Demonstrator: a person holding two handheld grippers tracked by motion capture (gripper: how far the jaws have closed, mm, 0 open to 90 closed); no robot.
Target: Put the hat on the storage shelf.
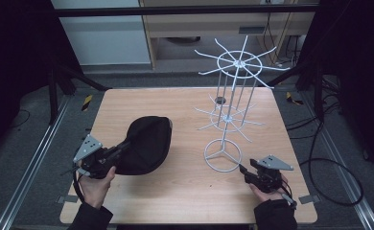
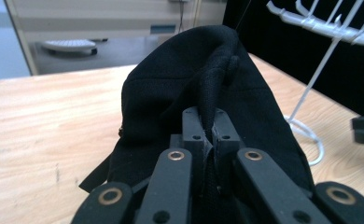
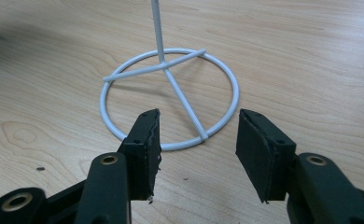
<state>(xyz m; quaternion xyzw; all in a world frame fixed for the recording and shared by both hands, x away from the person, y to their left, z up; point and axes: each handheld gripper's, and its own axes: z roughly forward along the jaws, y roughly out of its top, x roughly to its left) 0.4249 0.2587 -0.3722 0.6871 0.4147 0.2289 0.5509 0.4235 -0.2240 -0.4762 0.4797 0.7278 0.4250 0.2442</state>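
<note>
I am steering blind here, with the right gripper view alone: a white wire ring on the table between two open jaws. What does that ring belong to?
Observer: It is the base of a tall white wire rack with two tiers of spokes, standing on the table.
Operator: Where is the other gripper?
Observer: The left gripper is to the rack's left, shut on a fold of a black cap.
Operator: Is the cap off the table?
Observer: From the high view it appears to lie on the table, apart from the rack; whether the gripped end is lifted, I cannot tell.
Operator: Does my gripper touch the rack?
Observer: No. The right gripper sits just short of the base ring.
</note>
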